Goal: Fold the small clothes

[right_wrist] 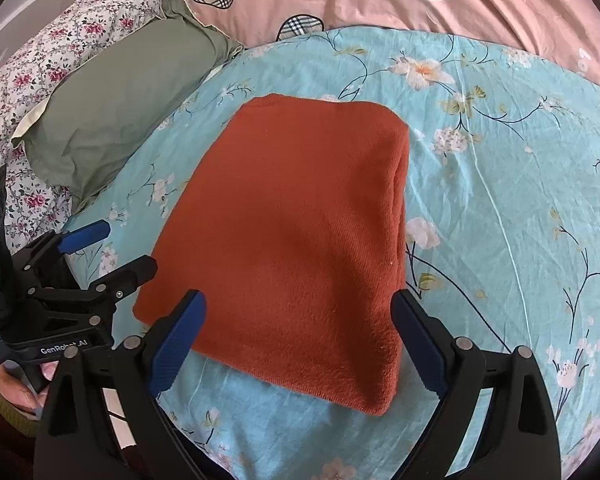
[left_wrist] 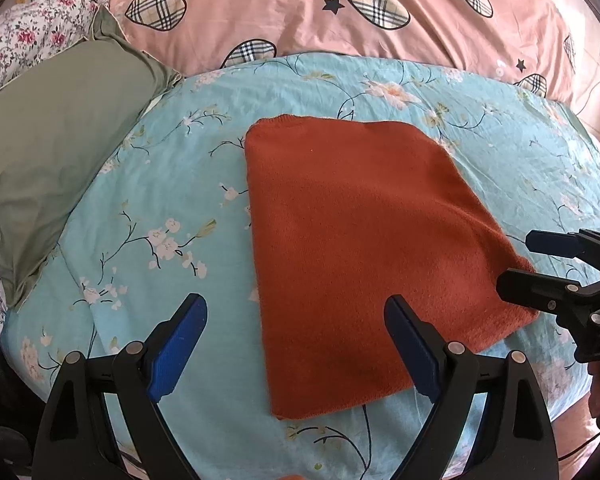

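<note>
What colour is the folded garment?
Rust orange folded garment, clearest in the right wrist view.

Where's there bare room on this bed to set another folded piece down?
Free: the blue floral sheet right of the folded rust-orange knit, and the strip between it and the green pillow. Crowded: its near corners, beside both open hand-held grippers.

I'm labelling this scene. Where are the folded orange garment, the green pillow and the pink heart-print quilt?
folded orange garment (right_wrist: 300, 240): right wrist view, middle of its top layer.
green pillow (left_wrist: 52, 140): left wrist view, its flat middle.
pink heart-print quilt (left_wrist: 284, 4): left wrist view, plain pink patch between hearts.
</note>
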`<state>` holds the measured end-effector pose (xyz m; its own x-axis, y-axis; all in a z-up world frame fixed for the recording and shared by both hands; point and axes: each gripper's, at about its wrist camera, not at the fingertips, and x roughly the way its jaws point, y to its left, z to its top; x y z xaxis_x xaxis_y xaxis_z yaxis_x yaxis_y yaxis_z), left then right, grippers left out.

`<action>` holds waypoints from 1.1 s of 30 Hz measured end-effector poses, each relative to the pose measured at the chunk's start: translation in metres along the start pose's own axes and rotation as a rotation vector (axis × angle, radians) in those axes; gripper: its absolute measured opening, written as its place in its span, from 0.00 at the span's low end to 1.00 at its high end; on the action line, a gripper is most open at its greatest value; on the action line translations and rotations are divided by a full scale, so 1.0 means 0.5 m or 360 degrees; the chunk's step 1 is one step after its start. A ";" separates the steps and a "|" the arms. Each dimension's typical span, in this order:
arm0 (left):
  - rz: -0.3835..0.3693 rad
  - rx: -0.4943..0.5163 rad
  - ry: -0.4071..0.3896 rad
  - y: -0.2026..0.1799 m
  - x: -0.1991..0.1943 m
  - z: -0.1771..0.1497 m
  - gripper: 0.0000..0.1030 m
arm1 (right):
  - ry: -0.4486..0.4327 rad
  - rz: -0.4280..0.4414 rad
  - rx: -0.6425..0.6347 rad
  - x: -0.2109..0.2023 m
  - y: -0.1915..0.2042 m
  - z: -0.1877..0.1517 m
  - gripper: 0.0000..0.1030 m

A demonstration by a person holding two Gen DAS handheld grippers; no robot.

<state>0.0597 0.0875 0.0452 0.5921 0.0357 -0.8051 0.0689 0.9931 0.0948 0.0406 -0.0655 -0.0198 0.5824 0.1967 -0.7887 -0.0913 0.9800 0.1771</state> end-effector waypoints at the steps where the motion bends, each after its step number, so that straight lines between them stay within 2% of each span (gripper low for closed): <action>1: -0.0001 -0.0001 -0.0001 0.000 0.000 0.000 0.88 | 0.0001 0.0000 0.0001 0.001 0.000 0.000 0.91; 33: -0.0004 0.0000 -0.0019 0.002 -0.002 0.001 0.88 | 0.0001 0.0000 0.0002 0.006 -0.006 0.012 0.91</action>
<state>0.0596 0.0885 0.0464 0.6014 0.0321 -0.7983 0.0700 0.9932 0.0927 0.0476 -0.0677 -0.0193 0.5821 0.1967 -0.7889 -0.0904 0.9799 0.1776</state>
